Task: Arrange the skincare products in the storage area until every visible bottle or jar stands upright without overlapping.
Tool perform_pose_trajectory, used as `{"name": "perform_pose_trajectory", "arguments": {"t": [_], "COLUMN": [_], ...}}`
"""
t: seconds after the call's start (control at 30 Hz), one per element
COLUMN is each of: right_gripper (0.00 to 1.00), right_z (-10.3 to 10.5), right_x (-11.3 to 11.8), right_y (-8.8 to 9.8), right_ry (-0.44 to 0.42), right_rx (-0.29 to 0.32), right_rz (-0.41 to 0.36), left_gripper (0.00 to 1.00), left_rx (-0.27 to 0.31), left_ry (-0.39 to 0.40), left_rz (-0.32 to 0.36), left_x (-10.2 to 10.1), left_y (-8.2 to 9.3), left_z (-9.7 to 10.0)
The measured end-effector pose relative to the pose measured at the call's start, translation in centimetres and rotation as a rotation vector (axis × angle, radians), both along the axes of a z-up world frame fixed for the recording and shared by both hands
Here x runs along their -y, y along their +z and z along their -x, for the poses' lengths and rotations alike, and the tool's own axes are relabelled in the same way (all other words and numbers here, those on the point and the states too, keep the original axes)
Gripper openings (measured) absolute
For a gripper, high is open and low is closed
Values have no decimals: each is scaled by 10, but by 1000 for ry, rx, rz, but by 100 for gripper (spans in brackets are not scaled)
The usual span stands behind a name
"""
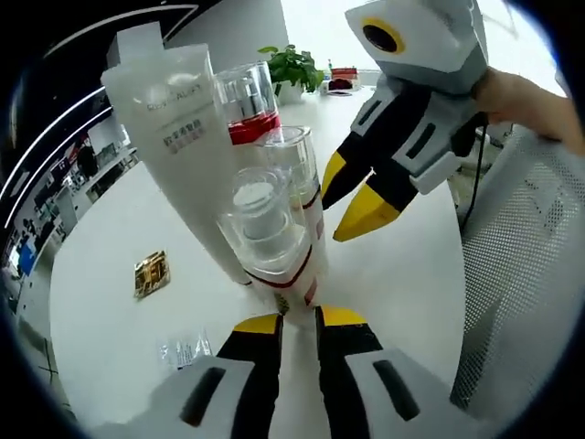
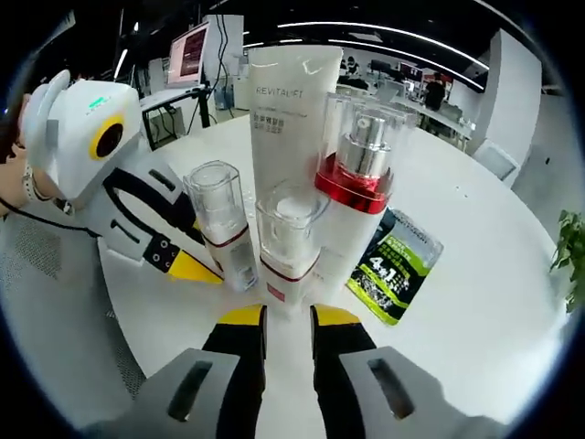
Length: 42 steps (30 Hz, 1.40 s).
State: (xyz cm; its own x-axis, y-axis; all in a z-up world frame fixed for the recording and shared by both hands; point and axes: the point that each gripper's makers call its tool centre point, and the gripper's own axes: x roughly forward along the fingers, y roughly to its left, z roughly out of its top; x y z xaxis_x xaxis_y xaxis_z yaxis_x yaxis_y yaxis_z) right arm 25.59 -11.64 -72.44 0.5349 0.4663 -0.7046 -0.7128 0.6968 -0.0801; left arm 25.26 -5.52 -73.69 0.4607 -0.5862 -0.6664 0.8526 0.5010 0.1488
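Several skincare products stand upright in a tight cluster on the white table [image 2: 494,210]. A tall white tube [image 2: 292,101] [image 1: 174,119] is at the back, beside a pump bottle with a red collar [image 2: 361,183] [image 1: 247,105]. Two small clear-capped bottles stand in front. One of them [image 1: 265,229] [image 2: 219,219] has its base just ahead of my left gripper [image 1: 300,320], whose jaws are narrowly apart. The other [image 2: 288,238] [image 1: 294,155] stands just ahead of my right gripper [image 2: 288,317], also slightly open. Nothing sits between either pair of jaws.
A black-and-green sachet [image 2: 398,265] lies flat to the right of the pump bottle. A small gold packet [image 1: 152,273] and a clear wrapper [image 1: 183,349] lie on the table. A mesh chair back [image 1: 530,265] stands at the table edge. A potted plant [image 1: 294,66] sits far off.
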Motion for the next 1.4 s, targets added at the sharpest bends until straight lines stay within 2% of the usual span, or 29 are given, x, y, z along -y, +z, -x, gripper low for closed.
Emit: {"name": "perform_pose_trajectory", "arguments": {"t": [0.03, 0.1, 0.2, 0.6, 1.4], "right_gripper": [18, 18, 18, 16, 15], "right_z": [0, -1, -2, -5, -9], "right_x": [0, -1, 0, 0, 0], "right_y": [0, 0, -1, -1, -5], "right_ry": [-1, 1, 4, 7, 13], "right_rx": [-6, -6, 2, 7, 2], "right_rz": [-8, -7, 3, 15, 32], "left_gripper": [10, 9, 8, 9, 7], "left_rx": [5, 52, 33, 33, 31], "left_ry": [3, -6, -13, -19, -14], "left_rz": [2, -19, -12, 0, -25], "left_x": [1, 2, 5, 14, 18], "left_y": [0, 2, -2, -1, -5], "left_z": [-2, -5, -5, -9, -11]}}
